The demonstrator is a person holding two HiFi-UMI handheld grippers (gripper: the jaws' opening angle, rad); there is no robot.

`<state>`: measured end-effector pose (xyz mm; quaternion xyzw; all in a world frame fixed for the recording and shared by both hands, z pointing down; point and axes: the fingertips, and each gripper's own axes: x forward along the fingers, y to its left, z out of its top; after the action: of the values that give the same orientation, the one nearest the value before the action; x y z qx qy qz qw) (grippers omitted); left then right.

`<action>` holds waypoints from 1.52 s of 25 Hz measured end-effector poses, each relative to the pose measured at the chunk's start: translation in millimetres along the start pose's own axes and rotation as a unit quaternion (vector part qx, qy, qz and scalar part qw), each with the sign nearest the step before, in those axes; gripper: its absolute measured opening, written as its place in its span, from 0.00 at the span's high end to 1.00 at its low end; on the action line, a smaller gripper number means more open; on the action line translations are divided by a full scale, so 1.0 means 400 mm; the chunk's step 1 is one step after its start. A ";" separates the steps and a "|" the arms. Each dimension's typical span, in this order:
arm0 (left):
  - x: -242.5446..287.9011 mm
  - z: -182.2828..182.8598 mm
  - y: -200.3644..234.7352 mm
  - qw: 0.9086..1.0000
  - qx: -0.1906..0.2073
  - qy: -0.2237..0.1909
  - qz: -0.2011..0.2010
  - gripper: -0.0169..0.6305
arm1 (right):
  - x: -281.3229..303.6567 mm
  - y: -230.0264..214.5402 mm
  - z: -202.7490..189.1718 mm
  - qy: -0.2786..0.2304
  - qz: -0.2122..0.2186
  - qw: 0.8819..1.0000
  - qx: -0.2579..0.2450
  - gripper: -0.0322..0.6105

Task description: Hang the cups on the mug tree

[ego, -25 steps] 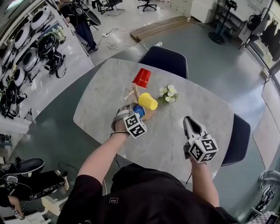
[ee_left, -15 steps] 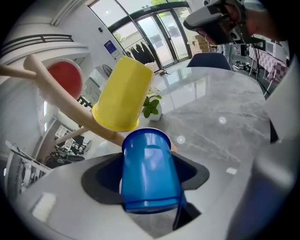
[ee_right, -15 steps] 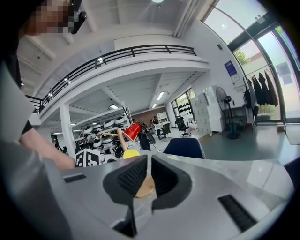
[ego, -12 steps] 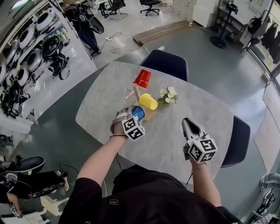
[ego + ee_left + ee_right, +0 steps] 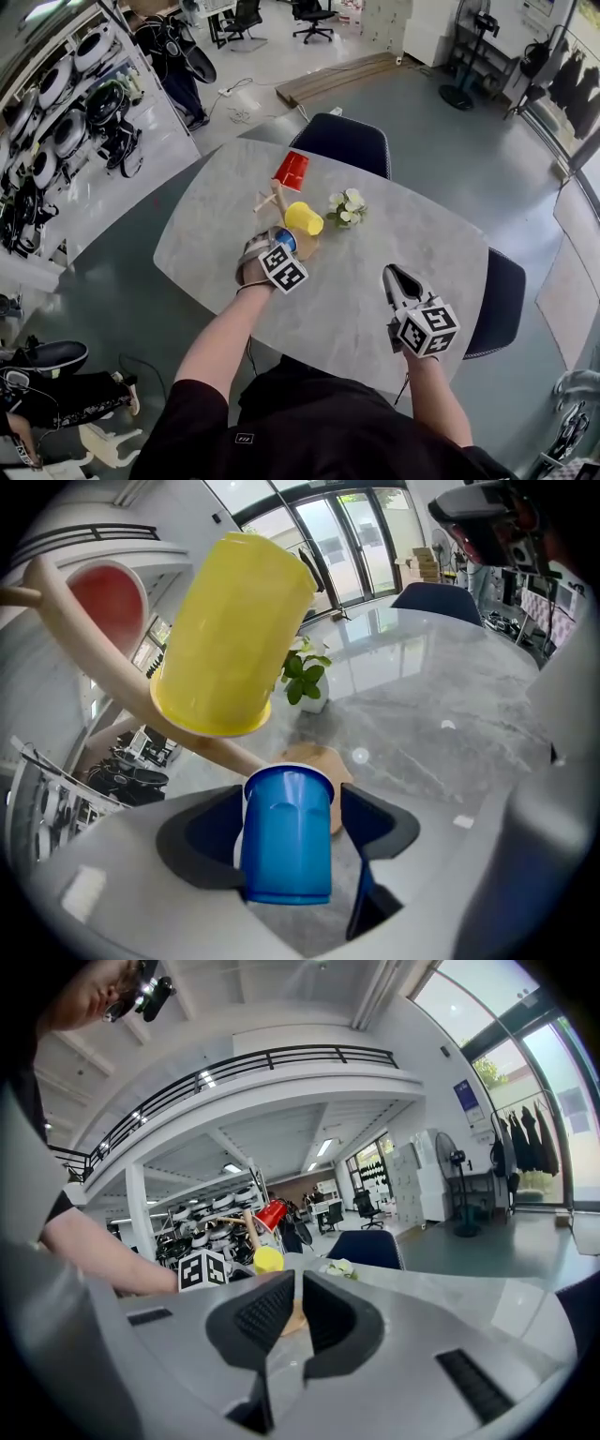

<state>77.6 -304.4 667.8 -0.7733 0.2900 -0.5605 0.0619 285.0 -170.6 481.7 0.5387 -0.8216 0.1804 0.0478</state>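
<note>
The left tool point(image 5: 278, 246) is clenched on a blue plastic cup point(image 5: 286, 841). The cup sits lengthwise between the jaws, its long axis running along them and its open rim pointing away from the tool. Its handle does not show in any view.

The landmark is the pale wooden mug tree point(image 5: 278, 195), which stands on the grey marbled table point(image 5: 394, 234). A red plastic cup point(image 5: 292, 171) hangs on the tree's far side, and a yellow plastic cup point(image 5: 303, 218) hangs on its right side, mouth tilted down. In the left gripper view the blue cup is low and on the person's side of the tree. There it lies just under the yellow cup, over the tree's round wooden base point(image 5: 319, 759), with a curved branch point(image 5: 103, 672) rising up and to the left of it. In the head view a bare peg point(image 5: 262, 201) juts from the tree's left side.

The blue cup probably has to go up and to the left to reach that peg, and the left hand is far nearer to it.

The right tool point(image 5: 397, 279) hangs well apart from the tree on its right and nearer the person. Its jaws are drawn almost together with nothing between them. A small pot of white flowers point(image 5: 345, 206) stands just to the right of the tree
</note>
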 end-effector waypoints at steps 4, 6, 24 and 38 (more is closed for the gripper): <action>-0.044 0.005 0.022 1.000 -0.016 -0.011 0.022 0.46 | -0.021 -0.005 0.003 -0.007 0.004 1.000 0.005 0.89; -0.087 0.015 0.034 0.999 -0.030 -0.029 0.031 0.46 | -0.017 -0.003 0.002 -0.011 0.010 1.000 0.010 0.89; -0.579 0.078 0.138 0.900 -0.289 -0.325 -0.005 0.47 | 0.056 0.169 0.202 -0.091 0.067 0.992 -0.050 0.90; -0.704 -0.097 0.261 0.850 -0.337 -0.404 -0.006 0.76 | 0.071 0.292 0.259 -0.106 0.027 0.991 -0.082 0.93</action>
<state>-54.3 -235.7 404.2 -0.9066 0.4058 -0.0667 -0.0941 179.9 -190.1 364.4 0.5267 -0.8482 0.0554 0.0000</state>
